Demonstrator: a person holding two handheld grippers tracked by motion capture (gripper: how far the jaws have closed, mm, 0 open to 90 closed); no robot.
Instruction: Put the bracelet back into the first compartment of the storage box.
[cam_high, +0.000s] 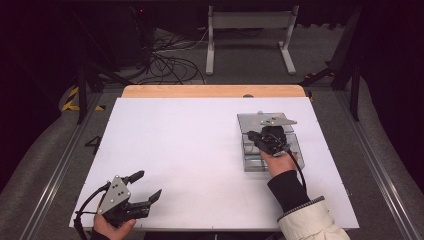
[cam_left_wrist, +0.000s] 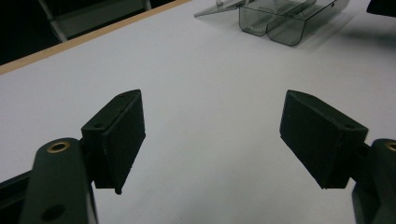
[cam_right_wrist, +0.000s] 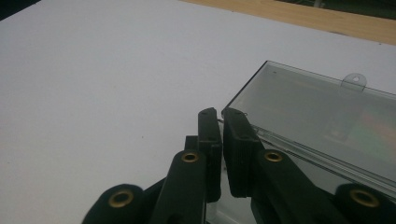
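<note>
1. Over on the right half of the table, my right gripper (cam_high: 256, 136) sits on the clear smoky plastic box (cam_high: 248, 122). From its own camera the two black jaws are pinched nearly together, with the thin edge of the box wall seeming to run into the narrow slit between them. Whether the pads truly bite that edge I can't quite tell, the tips sit too close together and the plastic is see-through.
2. My right hand (cam_high: 276, 161) covers the middle of the box from above, so its compartments are mostly hidden there. The cable drops back along my dark sleeve (cam_high: 290, 192).
3. What the box holds is hard to make out; through the lid (cam_right_wrist: 322, 109) I only get murky reflections. A small hang tab (cam_right_wrist: 355, 80) sticks up on its far edge.
4. My left gripper (cam_high: 146, 186) is down at the near left corner, jaws spread wide with nothing but bare tabletop between them. My left hand (cam_high: 112, 227) is cut off by the bottom of the high view.
5. From that gripper's camera the box shows far off at the top, cropped by the frame.
6. All of it rests on the white table (cam_high: 190, 150), with a wooden strip (cam_high: 212, 91) along the far edge.
</note>
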